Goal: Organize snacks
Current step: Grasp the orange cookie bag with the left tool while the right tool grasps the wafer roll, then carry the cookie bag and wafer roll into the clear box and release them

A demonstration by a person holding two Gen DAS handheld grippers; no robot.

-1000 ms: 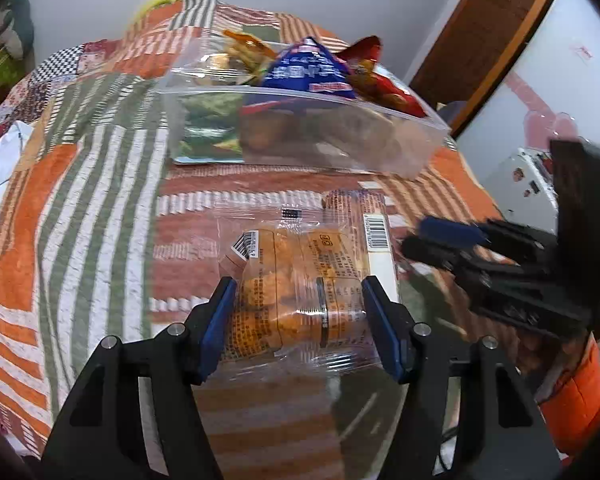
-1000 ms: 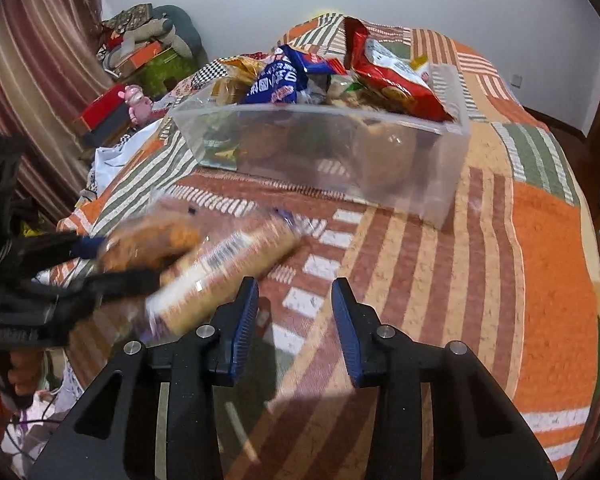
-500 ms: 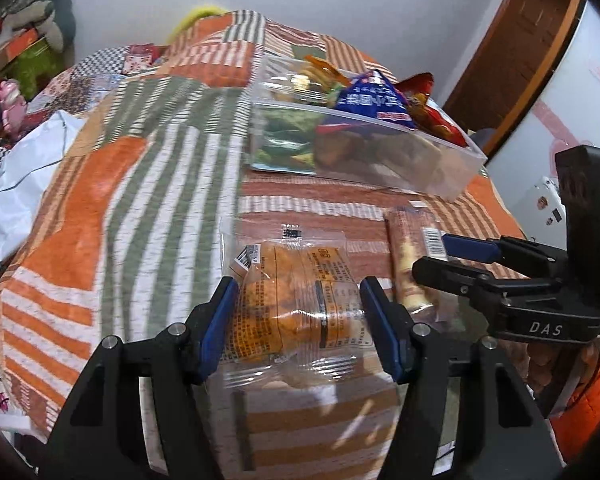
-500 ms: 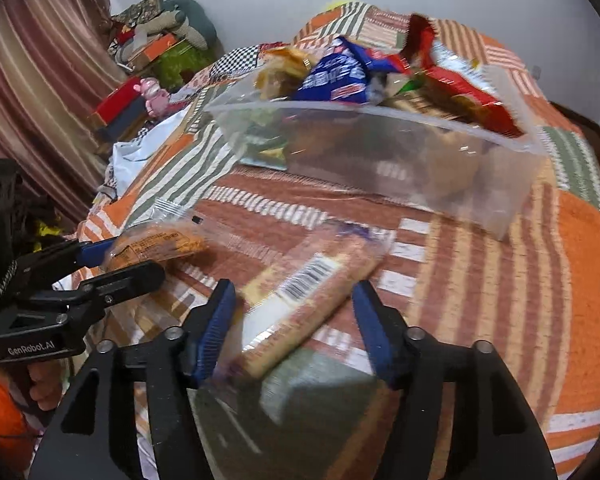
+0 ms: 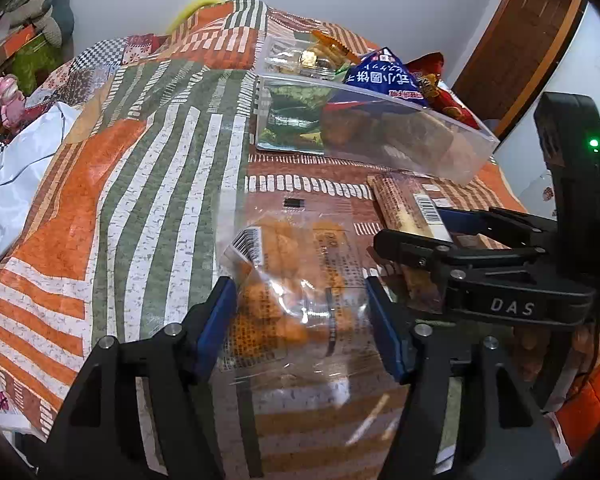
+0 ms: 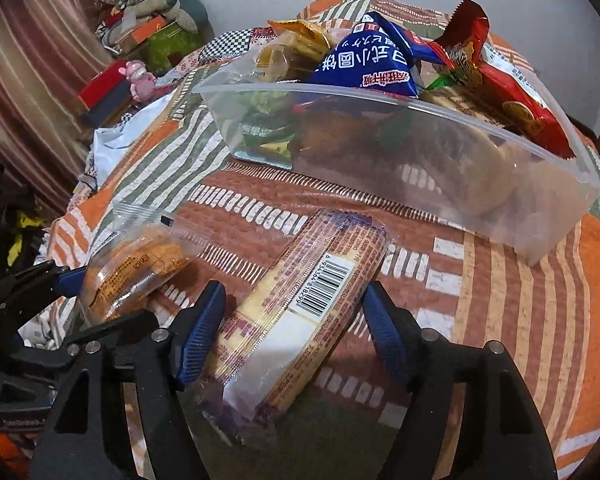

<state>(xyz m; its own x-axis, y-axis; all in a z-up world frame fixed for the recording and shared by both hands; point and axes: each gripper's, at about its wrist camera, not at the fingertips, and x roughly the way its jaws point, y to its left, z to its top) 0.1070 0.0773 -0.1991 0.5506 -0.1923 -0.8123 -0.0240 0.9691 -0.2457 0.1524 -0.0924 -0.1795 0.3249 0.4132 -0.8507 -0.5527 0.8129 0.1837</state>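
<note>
My left gripper is shut on a clear bag of orange snacks, also in the right wrist view, held above the bedspread. My right gripper straddles a long biscuit pack with a barcode, jaws wide around it; the frames do not show whether the pads touch it. The pack also shows in the left wrist view, between the right gripper's fingers. A clear plastic bin full of snack bags stands beyond, also in the left wrist view.
A patchwork orange, green and white bedspread covers the bed. The bin holds a blue bag and a red bag. Clutter and a pink toy lie at the far left. A wooden door stands at the right.
The right gripper opened wider and moved onto the long biscuit pack. The left gripper kept the orange snack bag and shifted left, away from the bin. The two packs have separated.
</note>
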